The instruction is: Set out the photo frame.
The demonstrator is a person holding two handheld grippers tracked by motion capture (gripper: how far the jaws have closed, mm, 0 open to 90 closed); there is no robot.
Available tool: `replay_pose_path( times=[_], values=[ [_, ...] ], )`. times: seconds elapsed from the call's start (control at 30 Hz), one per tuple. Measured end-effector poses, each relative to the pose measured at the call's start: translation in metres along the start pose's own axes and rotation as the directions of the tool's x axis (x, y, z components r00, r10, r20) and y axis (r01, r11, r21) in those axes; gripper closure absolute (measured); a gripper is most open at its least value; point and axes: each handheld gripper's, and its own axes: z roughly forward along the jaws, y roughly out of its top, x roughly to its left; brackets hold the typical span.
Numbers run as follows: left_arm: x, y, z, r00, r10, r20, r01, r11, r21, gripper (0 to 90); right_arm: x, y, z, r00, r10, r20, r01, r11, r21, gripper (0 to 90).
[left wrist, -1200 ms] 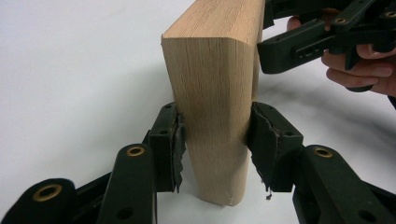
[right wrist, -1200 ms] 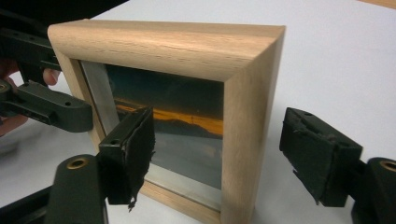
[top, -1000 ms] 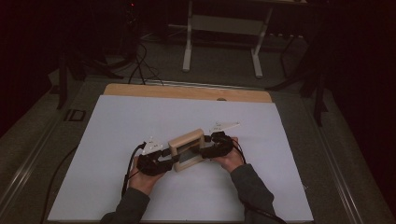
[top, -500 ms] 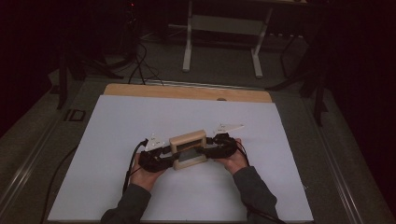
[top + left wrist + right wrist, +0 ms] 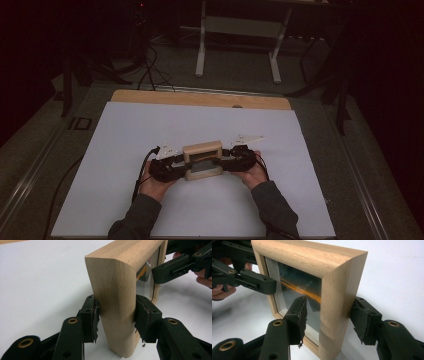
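The left hand-held gripper (image 5: 116,315) pinches the left upright of the wooden frame (image 5: 202,160), 1 pad on each broad face. The right hand-held gripper (image 5: 329,315) straddles the right upright; its jaws have just been closing, the far pad touching wood, the near pad (image 5: 300,315) standing just off the glass side. The frame stands upright between the 2 hands, near the middle of the white surface (image 5: 125,130), its long axis running left to right. Both hands lie equally near.
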Motion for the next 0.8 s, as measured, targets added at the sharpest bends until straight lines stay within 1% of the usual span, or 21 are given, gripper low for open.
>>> replay_pose_path(
  times=[0.1,0.27,0.43,0.8],
  values=[
    [0.002,0.0,0.001,0.9999,0.005,0.015,-0.005,1.0,-0.001,57.3,0.0,-0.001,-0.001,1.0,0.005,0.004,-0.005,1.0,-0.003,48.3],
    [0.005,0.003,0.002,0.9992,0.021,0.033,-0.021,0.9997,0.013,57.3,0.001,-0.003,-0.003,0.9999,0.012,0.012,-0.012,1.0,-0.008,49.5],
    [0.009,0.005,0.005,0.9977,0.03,0.06,-0.031,0.9995,0.008,57.3,0.001,-0.005,-0.006,0.9996,0.019,0.02,-0.019,1.0,-0.012,50.9],
    [0.014,0.004,0.009,0.9937,0.034,0.107,-0.033,0.9994,-0.009,57.3,0.001,-0.01,-0.01,0.9991,0.029,0.03,-0.028,0.999,-0.022,52.7]
  ],
)
